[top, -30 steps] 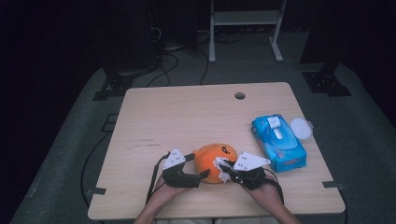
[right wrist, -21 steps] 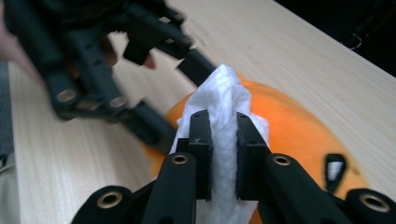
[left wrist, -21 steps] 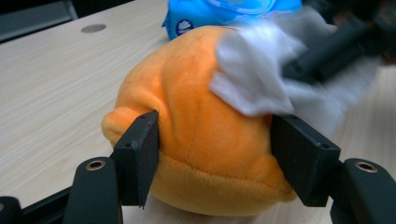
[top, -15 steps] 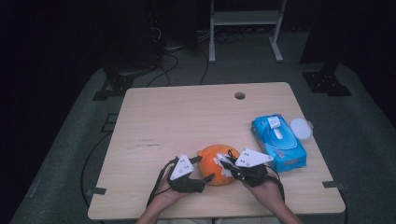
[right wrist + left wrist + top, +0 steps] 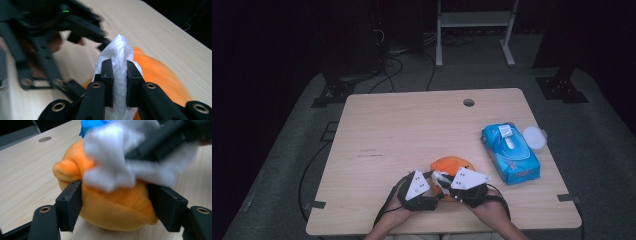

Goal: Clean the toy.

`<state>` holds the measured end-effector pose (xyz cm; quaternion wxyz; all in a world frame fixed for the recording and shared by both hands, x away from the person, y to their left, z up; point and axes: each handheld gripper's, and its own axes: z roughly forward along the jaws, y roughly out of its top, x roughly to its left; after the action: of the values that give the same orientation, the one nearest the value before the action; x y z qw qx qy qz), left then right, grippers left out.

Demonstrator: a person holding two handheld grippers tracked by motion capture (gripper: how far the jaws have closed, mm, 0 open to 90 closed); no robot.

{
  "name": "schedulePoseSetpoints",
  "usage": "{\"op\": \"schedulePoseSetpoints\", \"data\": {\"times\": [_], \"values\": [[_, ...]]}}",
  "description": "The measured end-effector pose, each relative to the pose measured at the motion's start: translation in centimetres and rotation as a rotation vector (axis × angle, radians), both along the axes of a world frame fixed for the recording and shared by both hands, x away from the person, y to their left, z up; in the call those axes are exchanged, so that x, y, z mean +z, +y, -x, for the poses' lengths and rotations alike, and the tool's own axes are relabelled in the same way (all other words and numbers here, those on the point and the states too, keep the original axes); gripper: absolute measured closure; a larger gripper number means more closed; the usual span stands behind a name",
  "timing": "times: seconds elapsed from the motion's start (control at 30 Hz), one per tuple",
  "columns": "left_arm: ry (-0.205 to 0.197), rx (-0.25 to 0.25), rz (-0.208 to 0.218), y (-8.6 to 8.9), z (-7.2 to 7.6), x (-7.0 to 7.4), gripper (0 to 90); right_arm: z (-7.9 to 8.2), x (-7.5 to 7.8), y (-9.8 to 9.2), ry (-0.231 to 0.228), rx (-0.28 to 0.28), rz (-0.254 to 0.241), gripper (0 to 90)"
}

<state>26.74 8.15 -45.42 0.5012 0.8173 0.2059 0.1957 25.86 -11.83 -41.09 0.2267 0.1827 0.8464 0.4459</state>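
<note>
An orange plush toy [image 5: 453, 165] lies near the table's front edge. In the left gripper view my left gripper [image 5: 115, 212] has just been closing, and its pads now press the plush [image 5: 75, 170] on both sides. My left gripper [image 5: 435, 189] sits at the toy's left in the high view. My right gripper [image 5: 117, 72] is shut on a crumpled white tissue [image 5: 120, 50] and holds it against the top of the plush [image 5: 160, 72]. The tissue [image 5: 110, 165] lies over the toy, with the right gripper [image 5: 132, 155] reaching in from the upper right. From above, the right gripper [image 5: 444, 181] and tissue [image 5: 439, 176] cover the toy's near side.
A blue pack of wipes [image 5: 510, 152] lies to the right of the plush, with a round white lid [image 5: 533, 137] beside it. The wooden table [image 5: 412, 130] has a cable hole [image 5: 469, 102] near its far edge. Cables and a metal stand are on the floor beyond.
My left gripper has moved right, up to the plush, and its jaws have closed onto it. The right gripper with the tissue has shifted slightly left over the toy.
</note>
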Motion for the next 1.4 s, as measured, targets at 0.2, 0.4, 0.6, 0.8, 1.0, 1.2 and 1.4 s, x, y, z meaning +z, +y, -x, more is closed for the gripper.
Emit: {"op": "schedulePoseSetpoints", "data": {"times": [0.2, 0.4, 0.6, 0.8, 1.0, 1.2, 1.4], "values": [[0.019, -0.047, 0.011, 0.2, -0.1, 0.2, 28.3, -1.2, 0.5, -2.7, 0.005, -0.103, -0.04, 79.0], [-0.023, -0.01, 0.03, 0.8, -0.3, 0.5, 16.5, 0.0, -0.4, -0.9, 0.018, -0.034, -0.036, 79.1], [-0.01, -0.001, -0.005, 0.6, -0.4, -0.2, 30.1, -0.5, -0.2, -1.5, 0.033, -0.052, -0.048, 79.3], [-0.015, -0.005, 0.013, 0.9, -0.3, 0.0, 26.8, -1.1, -0.1, -3.5, 0.055, -0.113, -0.087, 79.3], [-0.123, -0.015, 0.019, 0.4, 0.2, 0.5, 28.2, -0.6, -0.4, -2.6, 0.065, -0.061, -0.127, 79.1], [-0.033, 0.017, 0.026, 0.4, -0.5, -0.2, 32.2, -0.8, -0.2, -3.4, 0.055, -0.097, -0.101, 79.2], [-0.011, 0.026, 0.035, 0.4, -0.6, -0.3, 32.2, -1.5, -0.4, -5.2, 0.067, -0.148, -0.134, 79.1]]}}
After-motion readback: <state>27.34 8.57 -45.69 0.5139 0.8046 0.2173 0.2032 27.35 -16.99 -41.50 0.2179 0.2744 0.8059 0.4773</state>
